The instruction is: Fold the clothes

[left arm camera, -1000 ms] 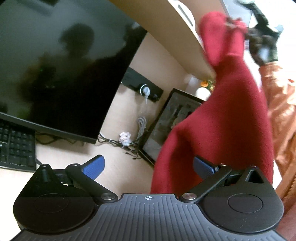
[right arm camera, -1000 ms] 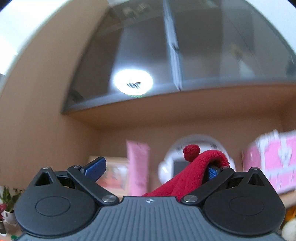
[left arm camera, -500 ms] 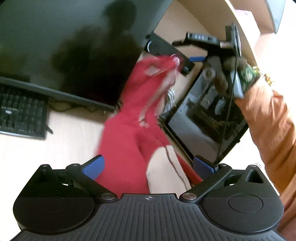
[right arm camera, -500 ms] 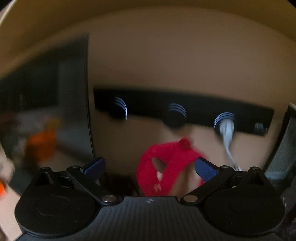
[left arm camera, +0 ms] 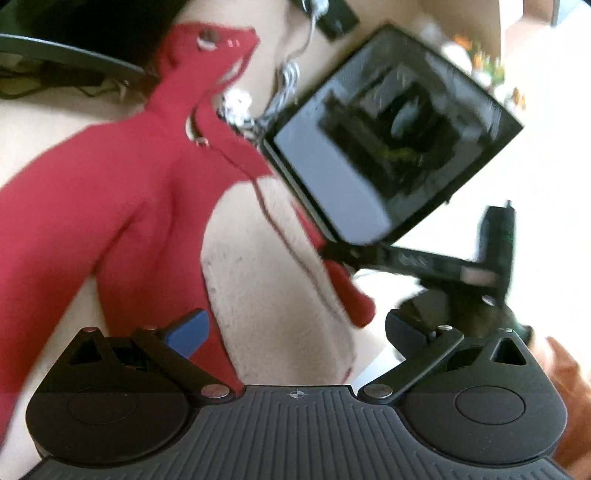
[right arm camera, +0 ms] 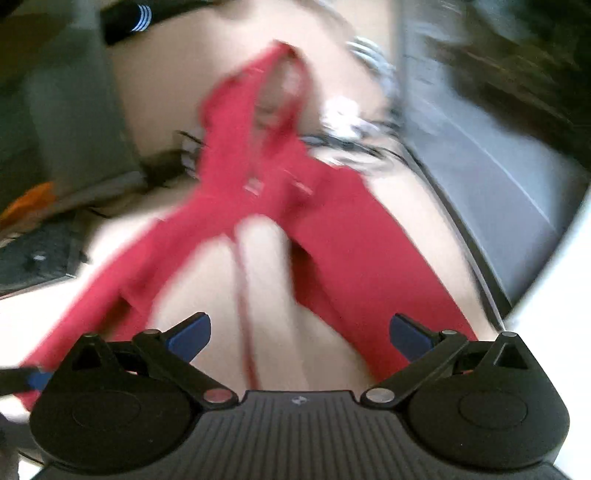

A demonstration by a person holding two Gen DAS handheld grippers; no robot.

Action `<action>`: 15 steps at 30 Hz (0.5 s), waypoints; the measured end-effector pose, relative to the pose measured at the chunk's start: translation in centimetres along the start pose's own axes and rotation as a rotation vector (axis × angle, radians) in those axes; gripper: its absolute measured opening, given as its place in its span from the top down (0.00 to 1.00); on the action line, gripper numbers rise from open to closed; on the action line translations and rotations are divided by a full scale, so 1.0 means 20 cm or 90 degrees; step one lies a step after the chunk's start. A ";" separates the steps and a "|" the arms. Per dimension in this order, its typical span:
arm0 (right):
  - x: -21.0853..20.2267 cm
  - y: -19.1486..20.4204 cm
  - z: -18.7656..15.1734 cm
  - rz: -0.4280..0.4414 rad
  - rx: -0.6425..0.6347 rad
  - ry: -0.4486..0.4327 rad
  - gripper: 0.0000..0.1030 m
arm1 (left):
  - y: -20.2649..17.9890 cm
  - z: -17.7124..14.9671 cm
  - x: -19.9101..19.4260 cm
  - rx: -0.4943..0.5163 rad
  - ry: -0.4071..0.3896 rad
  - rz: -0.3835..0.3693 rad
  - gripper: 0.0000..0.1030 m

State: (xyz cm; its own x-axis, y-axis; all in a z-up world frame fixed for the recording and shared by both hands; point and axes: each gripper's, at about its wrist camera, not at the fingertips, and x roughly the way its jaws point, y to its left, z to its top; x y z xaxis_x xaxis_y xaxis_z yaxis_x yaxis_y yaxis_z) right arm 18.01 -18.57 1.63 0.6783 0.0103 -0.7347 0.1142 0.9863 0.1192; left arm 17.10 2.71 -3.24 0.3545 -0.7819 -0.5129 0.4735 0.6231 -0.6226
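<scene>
A red garment with a cream fleece lining (left arm camera: 129, 192) lies spread on the desk, hood end toward the back wall. It also shows, blurred, in the right wrist view (right arm camera: 332, 221). My left gripper (left arm camera: 295, 328) is open, just above the cream lining near the garment's near edge. My right gripper (right arm camera: 299, 332) is open above the garment, nothing between its fingers. The right gripper also appears in the left wrist view (left arm camera: 424, 258) at the right, next to a red edge of the garment.
A glass-sided computer case (left arm camera: 388, 140) stands at the right, close to the garment. A monitor (left arm camera: 55, 37) is at the back left, with cables (left arm camera: 280, 96) and a power strip (right arm camera: 129, 18) along the wall. A keyboard (right arm camera: 33, 254) lies at the left.
The garment hung in the air from the shut right gripper; it came down and now lies spread on the desk. The right gripper let go and both cameras tilted down.
</scene>
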 end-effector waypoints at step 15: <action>-0.14 -0.02 -0.58 -0.145 -0.446 -0.093 0.00 | -0.33 -0.22 0.02 0.347 0.049 0.419 0.00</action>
State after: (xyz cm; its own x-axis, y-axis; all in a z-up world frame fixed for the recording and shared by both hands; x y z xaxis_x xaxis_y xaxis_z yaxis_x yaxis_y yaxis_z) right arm 7.75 -17.04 -4.08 0.7884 -0.1808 -0.5880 -0.1916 0.8362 -0.5139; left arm 10.60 -1.65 -1.95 0.6462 -0.2494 -0.7212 0.5195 0.8361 0.1763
